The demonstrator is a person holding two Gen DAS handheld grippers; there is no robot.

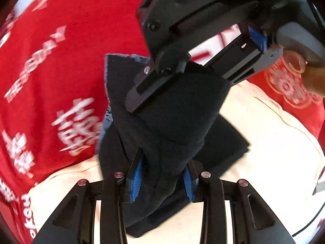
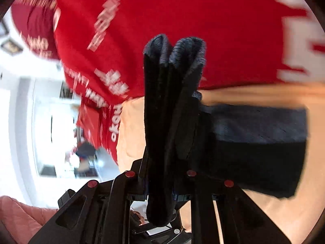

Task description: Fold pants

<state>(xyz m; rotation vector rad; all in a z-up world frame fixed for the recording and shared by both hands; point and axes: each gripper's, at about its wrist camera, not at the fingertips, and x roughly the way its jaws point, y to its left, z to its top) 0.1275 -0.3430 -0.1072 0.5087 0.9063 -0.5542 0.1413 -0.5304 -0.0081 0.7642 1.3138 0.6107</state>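
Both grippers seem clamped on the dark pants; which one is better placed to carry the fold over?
Probably the right gripper: it pinches the raised far end of the pants above the cream surface. The left gripper holds the near bundle low, suiting an anchor.

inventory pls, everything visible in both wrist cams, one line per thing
pants: 1, black/dark navy, folded into thick layers, held up by both grippers, lower part resting on the cream sheet
cream sheet: 1, pale cream, flat surface under the pants
red fabric with white lettering: large red spread, behind and left of the pants; cannot tell if one piece or several
pink cushion-like thing: 1, pink, lower left corner of right wrist view
room background: white, blurred, left of right wrist view; details unreadable
left gripper: 1, black with blue pads, shut on pants
right gripper: 1, black, shut on pants; also seen from above in left wrist view
hand: 1, partly visible at right edge, holding the right gripper's handle
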